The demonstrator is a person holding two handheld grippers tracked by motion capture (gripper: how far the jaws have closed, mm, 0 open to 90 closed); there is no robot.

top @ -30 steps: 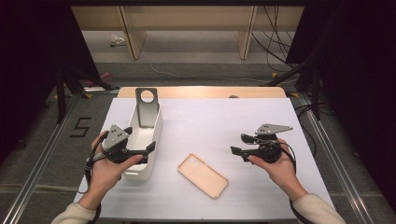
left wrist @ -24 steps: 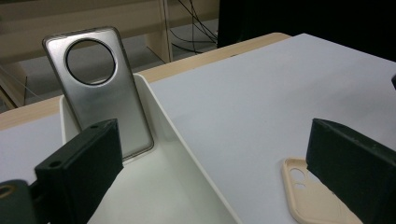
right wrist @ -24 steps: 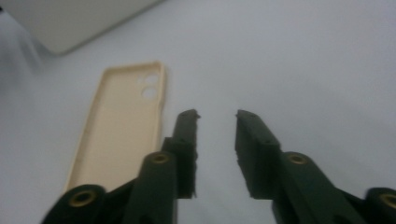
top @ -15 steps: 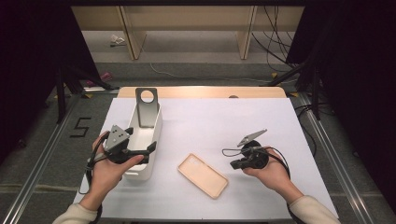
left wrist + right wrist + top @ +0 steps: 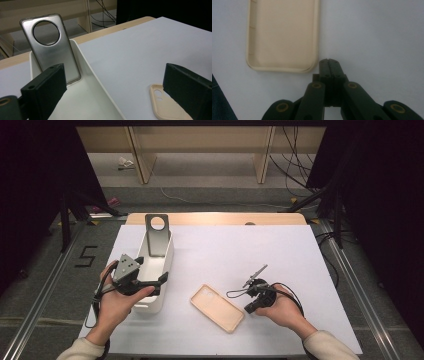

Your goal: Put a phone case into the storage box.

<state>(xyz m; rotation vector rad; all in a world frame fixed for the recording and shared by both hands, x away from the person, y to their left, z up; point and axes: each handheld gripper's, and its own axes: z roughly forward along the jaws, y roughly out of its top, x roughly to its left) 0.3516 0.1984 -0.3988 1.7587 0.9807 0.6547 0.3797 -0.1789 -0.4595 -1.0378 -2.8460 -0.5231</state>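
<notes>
Right gripper (image 5: 328,60): jaws pressed flat together with nothing between them, after closing just now; tips point down at the table sheet, just off the near corner of the case; in the high view (image 5: 248,292) it sits at about 5 o'clock from the table's middle, tilted, held in the person's right hand (image 5: 280,307)
Phone case (image 5: 283,35): beige, lying open side up on the sheet; from the right gripper's tips it lies at 11 o'clock, close by but apart; in the high view (image 5: 218,307) it lies slantwise at 6 o'clock from the table's middle, between the two hands
Left gripper (image 5: 112,90): jaws spread wide, nothing between the pads; one jaw hangs over the inside of the bin, the other over the sheet above the case's camera end; in the high view (image 5: 150,282) it is held by the left hand (image 5: 117,300) at the near end of the bin
White bin (image 5: 162,270): long and open-topped, at 9 o'clock from the table's middle, its length running toward 12 o'clock
Silver phone back (image 5: 51,46): stands tilted against the far end of the bin, with a large round camera ring near its top
Table sheet (image 5: 240,255): white, covering the table top, a strip of wood showing along the far edge
</notes>
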